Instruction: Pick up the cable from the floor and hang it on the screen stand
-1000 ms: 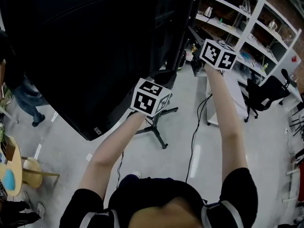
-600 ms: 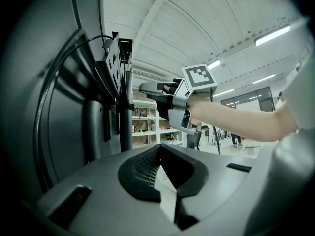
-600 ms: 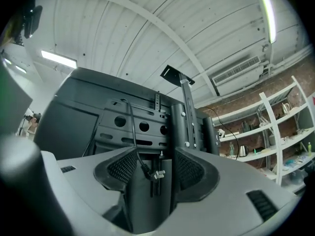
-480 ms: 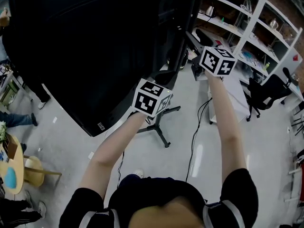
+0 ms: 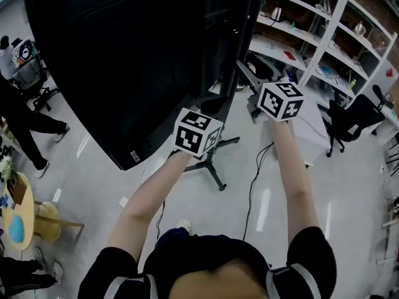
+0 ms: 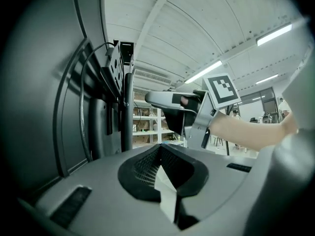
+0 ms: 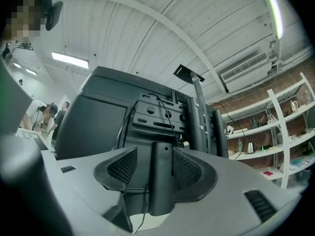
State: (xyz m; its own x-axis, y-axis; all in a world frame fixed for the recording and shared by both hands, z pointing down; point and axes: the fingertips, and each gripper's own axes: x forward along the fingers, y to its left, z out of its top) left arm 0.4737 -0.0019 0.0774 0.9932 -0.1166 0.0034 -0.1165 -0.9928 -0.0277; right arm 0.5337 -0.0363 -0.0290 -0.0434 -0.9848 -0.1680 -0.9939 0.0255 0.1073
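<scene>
The black screen [image 5: 124,61] is sitting on the screen stand [image 7: 199,122]. Behind the stand, the right gripper [image 7: 155,162] is facing its back. Its jaws have just been opening and are standing wide around a dark upright bar [image 7: 161,191]. The thin cable [image 7: 169,118] is running down the stand and passing between them, unpinched. Beside the stand, the left gripper [image 6: 160,154] is showing closed, empty jaws.
</scene>
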